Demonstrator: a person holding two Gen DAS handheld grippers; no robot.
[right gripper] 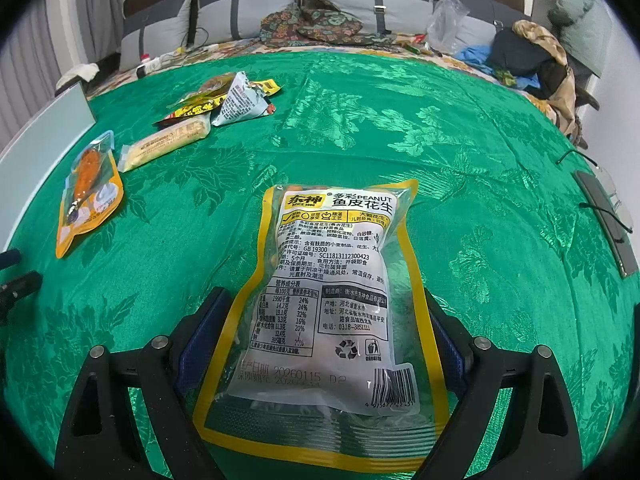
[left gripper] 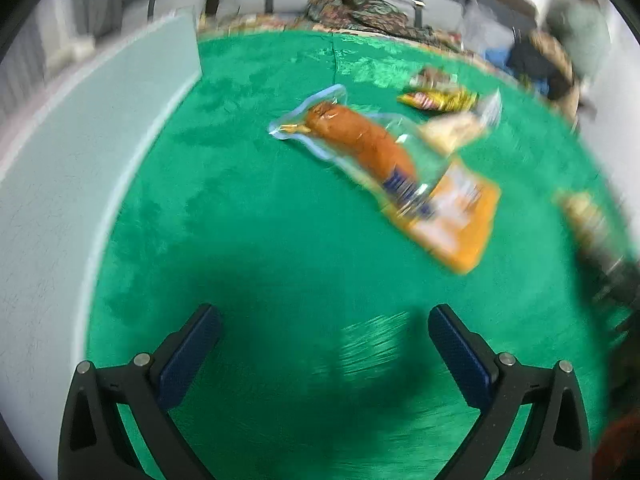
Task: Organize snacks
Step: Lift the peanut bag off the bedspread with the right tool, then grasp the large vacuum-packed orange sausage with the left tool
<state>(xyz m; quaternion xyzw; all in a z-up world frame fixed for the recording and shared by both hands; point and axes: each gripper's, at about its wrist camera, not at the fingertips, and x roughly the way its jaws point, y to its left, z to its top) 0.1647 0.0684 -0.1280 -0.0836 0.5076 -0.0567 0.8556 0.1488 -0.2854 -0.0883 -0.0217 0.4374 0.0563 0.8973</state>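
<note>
While the left view is motion-blurred, the right view is sharp. Green cloth [right gripper: 440, 152], glossy brocade with a woven floral pattern, covers the whole work surface; a pale flat panel [left gripper: 80, 160] runs along its left edge. Far side: grey cushions [right gripper: 248, 4] and piled fabric, cut off by the fisheye rim.

Peanut bag [right gripper: 332, 300]: flat rectangular pouch, yellow border, white back label with printed text and barcode. It sits between the fingers of the right gripper [right gripper: 324, 320], near end cut off at the bottom of the frame. Both blue ribbed pads [right gripper: 200, 336] seem to touch the bag's sides, so it looks clamped; the right pad is mostly hidden behind the pouch.

Chicken-leg pack [left gripper: 380, 168]: clear vacuum film over an orange-brown drumstick, orange card end. Lies flat, well apart and far-right of the left gripper [left gripper: 324, 344], whose fingers stand wide apart with only cloth between them.

Pale long biscuit pack [right gripper: 168, 144] lies just beyond it, then the crumpled yellow wrappers [right gripper: 216, 100] and a silver foil pouch [right gripper: 240, 100], far left. Print there is too small to read.

Dark flat device [right gripper: 604, 220] at the right edge, partly cut off.
</note>
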